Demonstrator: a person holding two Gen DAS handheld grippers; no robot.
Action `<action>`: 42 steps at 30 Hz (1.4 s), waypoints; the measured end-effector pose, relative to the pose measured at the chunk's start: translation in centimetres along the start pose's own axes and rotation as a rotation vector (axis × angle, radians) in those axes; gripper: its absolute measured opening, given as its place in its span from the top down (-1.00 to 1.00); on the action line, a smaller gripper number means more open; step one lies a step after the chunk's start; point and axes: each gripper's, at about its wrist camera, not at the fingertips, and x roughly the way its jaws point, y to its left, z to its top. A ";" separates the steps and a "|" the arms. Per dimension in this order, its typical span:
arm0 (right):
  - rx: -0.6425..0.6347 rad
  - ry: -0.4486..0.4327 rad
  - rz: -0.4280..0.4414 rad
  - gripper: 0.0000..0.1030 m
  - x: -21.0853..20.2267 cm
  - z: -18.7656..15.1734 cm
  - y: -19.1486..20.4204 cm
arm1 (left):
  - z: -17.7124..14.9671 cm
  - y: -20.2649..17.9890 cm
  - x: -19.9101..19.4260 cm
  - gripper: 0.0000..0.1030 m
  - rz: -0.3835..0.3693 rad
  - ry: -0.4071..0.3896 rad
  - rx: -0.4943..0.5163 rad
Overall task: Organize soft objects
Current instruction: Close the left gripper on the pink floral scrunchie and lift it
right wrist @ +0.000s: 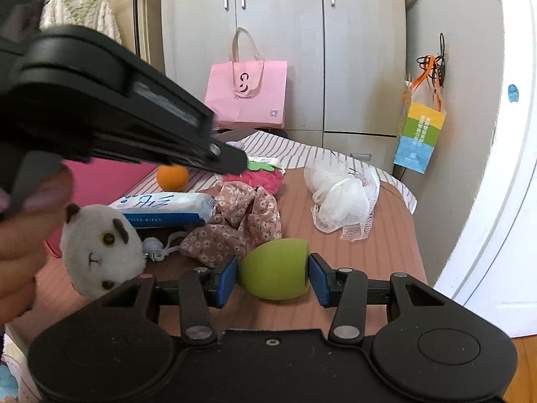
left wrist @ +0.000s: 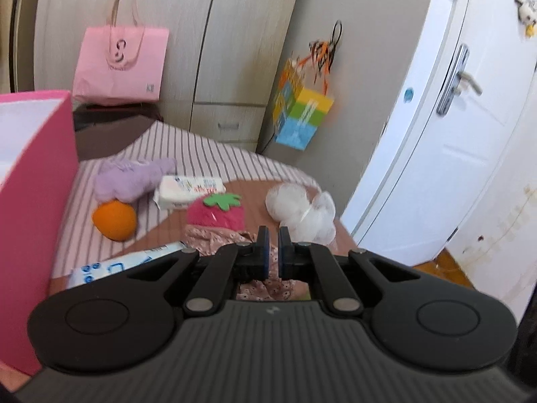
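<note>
You get bright, even daylight in both views, with soft shadows only. The left wrist view is smeared by motion: the striped gift bag (left wrist: 303, 116) and white door (left wrist: 446, 127) blur. In the right wrist view, your left tool (right wrist: 235, 161) and hand (right wrist: 23, 235) are near and out of focus. Fisheye bends the edges.
</note>
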 end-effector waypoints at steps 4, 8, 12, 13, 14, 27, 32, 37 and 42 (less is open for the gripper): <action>-0.003 -0.007 -0.013 0.00 -0.8 0.2 0.5 | -0.3 1.1 -2.2 0.92 -0.022 -0.045 -0.046; -0.008 -0.012 -0.026 0.00 -1.4 0.4 1.1 | -0.9 2.3 -4.2 0.92 -0.034 -0.082 -0.083; -0.010 -0.021 -0.031 0.00 -2.2 0.5 1.5 | -0.8 2.8 -4.9 0.92 -0.030 -0.080 -0.072; -0.011 -0.021 -0.040 0.00 -2.3 0.5 1.5 | -0.8 2.7 -4.6 0.91 -0.028 -0.063 -0.069; -0.009 -0.021 -0.045 0.00 -2.4 0.5 1.4 | -0.7 2.5 -4.2 0.90 -0.025 -0.038 -0.059; -0.002 -0.016 -0.038 0.00 -1.5 -0.6 -0.9 | 0.6 -1.5 4.9 -0.37 0.133 0.144 0.126; 0.002 -0.019 -0.044 0.00 -1.2 -0.8 -2.0 | 0.5 -1.2 7.2 -0.45 0.203 0.166 0.092; -0.006 -0.011 -0.036 0.00 -0.8 -1.3 -2.2 | -1.5 -0.7 8.3 -0.46 0.243 0.209 0.115; -0.010 -0.005 -0.010 0.00 -0.8 -1.4 -2.2 | -2.5 -1.1 7.7 -0.48 0.252 0.199 0.169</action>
